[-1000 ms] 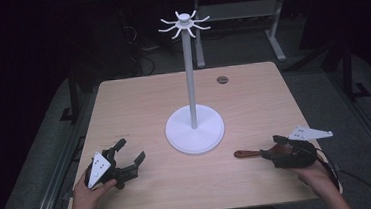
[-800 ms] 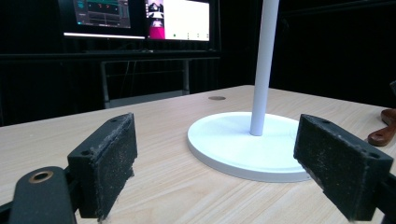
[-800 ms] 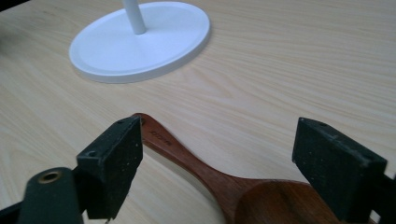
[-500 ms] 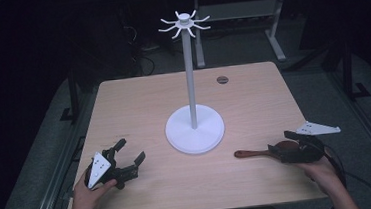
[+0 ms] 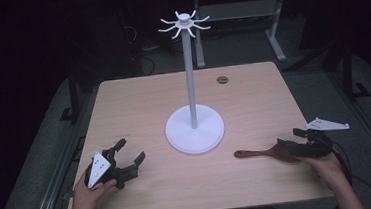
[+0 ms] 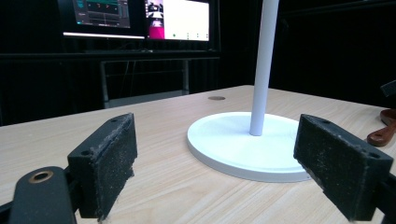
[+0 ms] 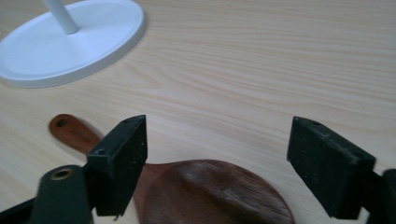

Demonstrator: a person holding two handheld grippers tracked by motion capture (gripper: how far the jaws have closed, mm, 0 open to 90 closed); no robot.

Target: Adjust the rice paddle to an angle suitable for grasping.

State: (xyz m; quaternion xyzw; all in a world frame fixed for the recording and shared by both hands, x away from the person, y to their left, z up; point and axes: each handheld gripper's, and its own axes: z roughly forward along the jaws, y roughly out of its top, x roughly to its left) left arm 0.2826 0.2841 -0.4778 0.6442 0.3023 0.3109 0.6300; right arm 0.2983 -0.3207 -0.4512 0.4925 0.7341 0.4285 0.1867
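One dark brown wooden spoon (image 7: 205, 191) lies flat beneath the right gripper's (image 7: 233, 172) wide-apart fingers (image 7: 119, 163).

I'm working in a dark lab: black-draped surroundings, lit monitors (image 6: 140, 18) behind the lone wooden counter (image 5: 138, 103), cables (image 5: 145, 62) and metal frame legs (image 5: 275, 27) on grey carpet (image 5: 51, 140).

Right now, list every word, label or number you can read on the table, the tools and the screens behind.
No text can be read.
Monitors: coloured panels and small marks, too blurred to read.
Stand, spoon, table, left gripper and right gripper: no print or label shows.
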